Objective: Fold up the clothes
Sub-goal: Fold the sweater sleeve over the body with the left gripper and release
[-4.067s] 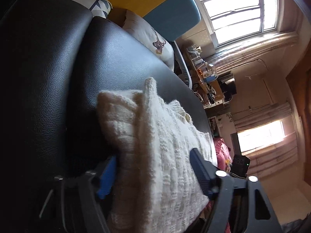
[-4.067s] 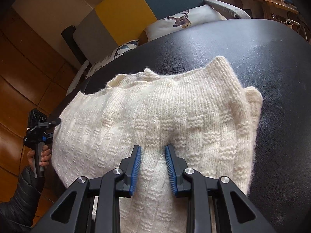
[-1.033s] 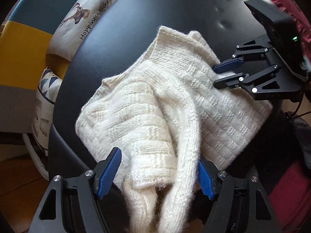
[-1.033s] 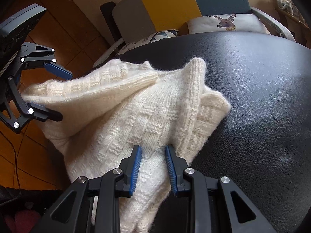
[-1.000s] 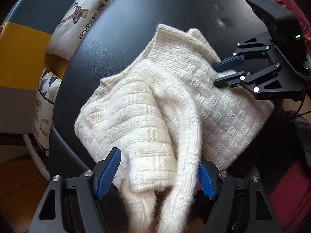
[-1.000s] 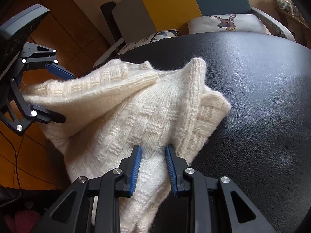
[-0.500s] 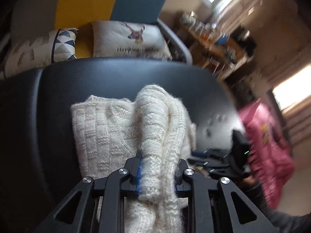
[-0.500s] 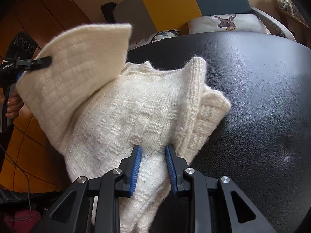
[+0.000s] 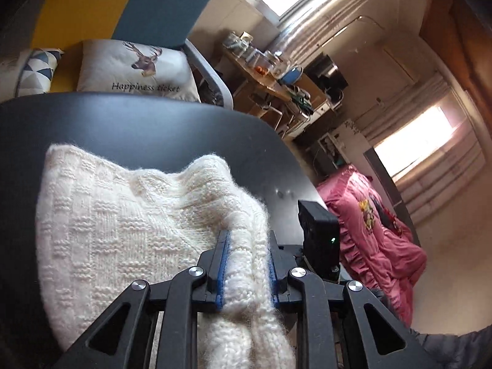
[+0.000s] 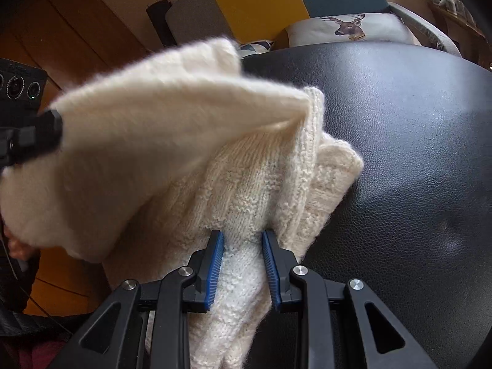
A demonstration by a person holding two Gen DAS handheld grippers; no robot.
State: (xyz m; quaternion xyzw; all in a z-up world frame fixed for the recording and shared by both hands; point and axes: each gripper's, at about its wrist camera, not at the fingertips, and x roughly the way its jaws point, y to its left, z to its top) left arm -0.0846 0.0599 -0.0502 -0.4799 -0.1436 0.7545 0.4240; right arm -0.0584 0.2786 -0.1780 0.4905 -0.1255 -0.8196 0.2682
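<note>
Your left gripper (image 9: 247,264) pinches a bunched fold of the cream knit sweater (image 9: 123,230), lifting that flap above the rest; your right gripper (image 10: 243,264) clamps the sweater's near edge; the garment lies partly folded on the black leather surface (image 10: 415,153), a deer cushion (image 10: 347,29) beyond it

Cream knit sweater (image 9: 123,224), bunched on black leather surface (image 10: 415,153), one flap lifted.
</note>
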